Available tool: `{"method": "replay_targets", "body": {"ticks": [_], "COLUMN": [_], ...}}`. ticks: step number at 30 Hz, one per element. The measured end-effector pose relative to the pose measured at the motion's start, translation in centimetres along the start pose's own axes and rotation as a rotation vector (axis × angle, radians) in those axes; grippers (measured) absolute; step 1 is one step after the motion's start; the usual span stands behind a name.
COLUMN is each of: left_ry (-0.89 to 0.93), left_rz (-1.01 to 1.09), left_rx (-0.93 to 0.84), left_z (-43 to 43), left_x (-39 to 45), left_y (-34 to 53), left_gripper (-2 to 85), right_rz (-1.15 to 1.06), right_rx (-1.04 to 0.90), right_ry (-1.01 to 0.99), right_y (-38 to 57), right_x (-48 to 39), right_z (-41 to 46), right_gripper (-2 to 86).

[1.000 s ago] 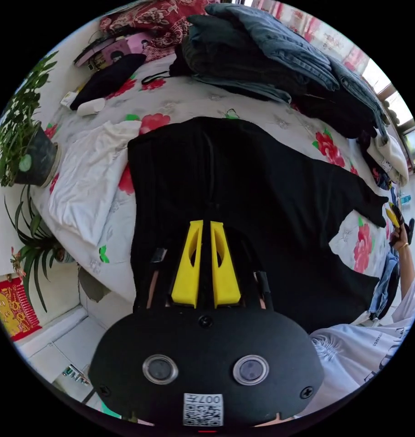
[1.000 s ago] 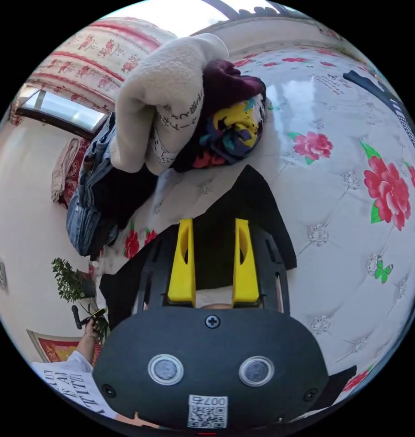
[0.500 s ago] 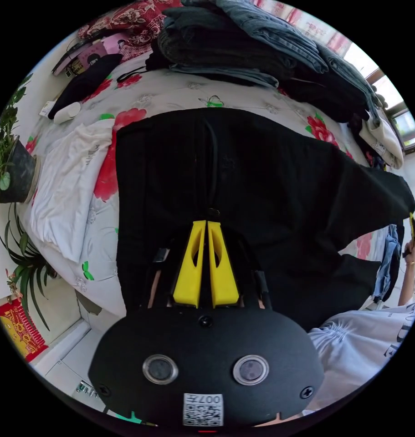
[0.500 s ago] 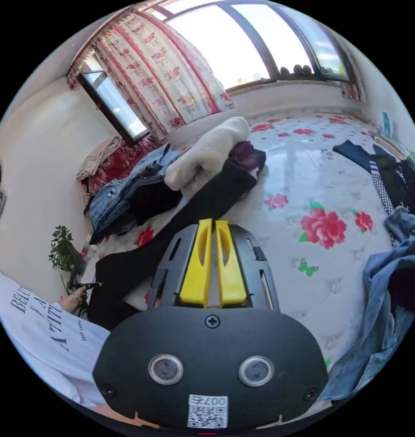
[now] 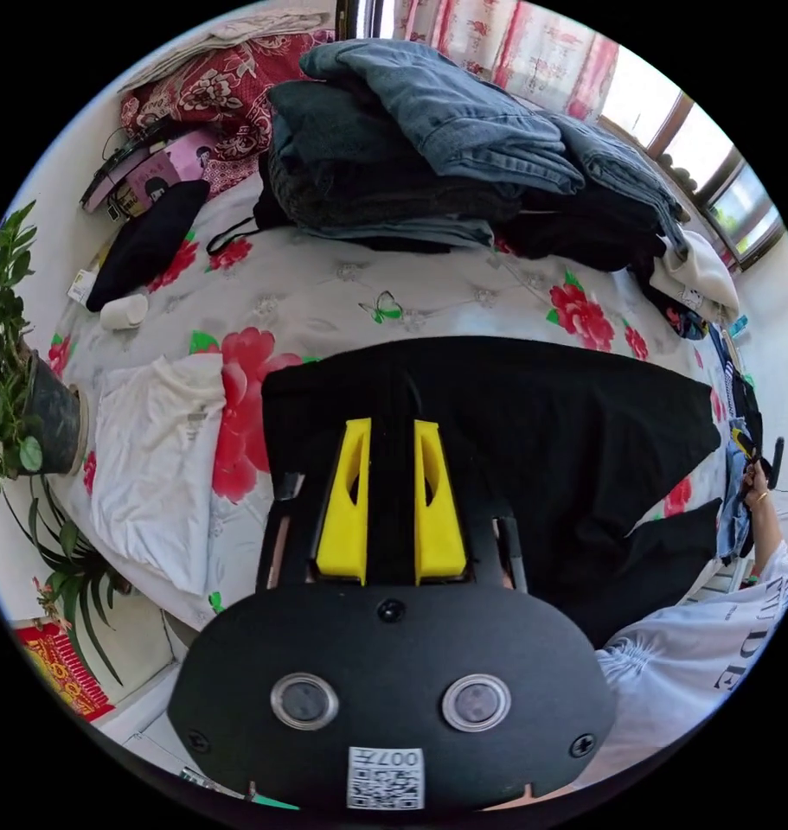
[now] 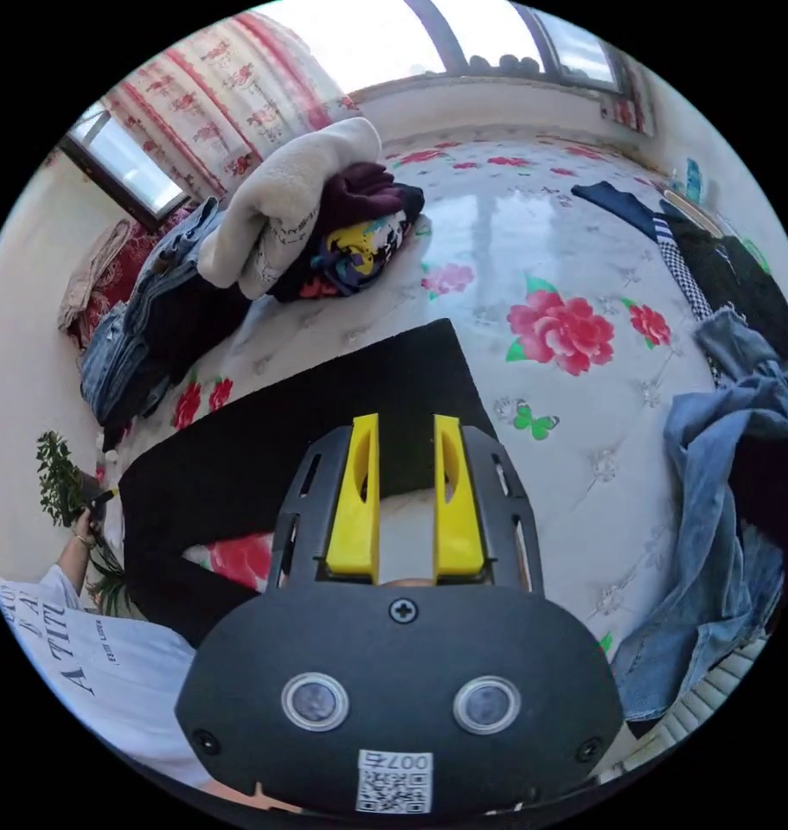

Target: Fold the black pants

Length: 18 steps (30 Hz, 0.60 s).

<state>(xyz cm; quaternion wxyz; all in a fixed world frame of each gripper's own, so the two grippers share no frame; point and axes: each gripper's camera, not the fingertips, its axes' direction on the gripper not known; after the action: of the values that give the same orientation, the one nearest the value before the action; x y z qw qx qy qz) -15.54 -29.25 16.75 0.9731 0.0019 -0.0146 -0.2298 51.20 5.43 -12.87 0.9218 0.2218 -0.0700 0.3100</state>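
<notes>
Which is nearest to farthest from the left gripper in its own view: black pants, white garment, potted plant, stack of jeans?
1. black pants, directly under the left gripper.
2. white garment, beside the pants on the view's left.
3. potted plant at the bed's edge and stack of jeans across the bed: too close to call.

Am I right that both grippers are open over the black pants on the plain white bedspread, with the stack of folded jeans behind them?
Not quite: the bedspread is not plain but printed with red flowers, as the left gripper view shows. The rest holds: the left gripper and right gripper are open over the black pants, the folded jeans behind.
</notes>
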Motion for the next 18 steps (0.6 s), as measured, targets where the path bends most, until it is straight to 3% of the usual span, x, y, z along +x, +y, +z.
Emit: {"method": "replay_targets", "body": {"ticks": [5,10,12,14,18], "left_ry": [-0.017,-0.063,-0.01,0.002,0.011], "left_rz": [-0.03,0.081,0.078,0.086,0.113], "left_rx": [-0.015,-0.197,-0.195,-0.195,-0.166], "left_z": [1.9,6.6,6.8,6.8,4.6], "left_x": [-2.1,-1.7,-1.9,-1.9,-2.3], "left_y": [-4.6,-6.8,-7.3,-7.4,-6.5], "left_gripper": [9.5,10.7,7.0,2.4,-0.6], "right_rz": [-0.205,-0.064,0.001,0.059,0.017], "right_rx": [-0.149,-0.173,-0.24,-0.183,-0.201], "right_ry": [0.205,0.427,0.341,0.217,0.13], "right_y": [-7.8,-11.3,-11.5,-11.2,-10.8], "right_x": [-6.2,-5.7,-4.4,-3.3,-3.2], "right_z": [7.6,12.2,13.8,13.2,11.3], "right_gripper": [9.2,10.0,9.3,7.3,3.2]}}
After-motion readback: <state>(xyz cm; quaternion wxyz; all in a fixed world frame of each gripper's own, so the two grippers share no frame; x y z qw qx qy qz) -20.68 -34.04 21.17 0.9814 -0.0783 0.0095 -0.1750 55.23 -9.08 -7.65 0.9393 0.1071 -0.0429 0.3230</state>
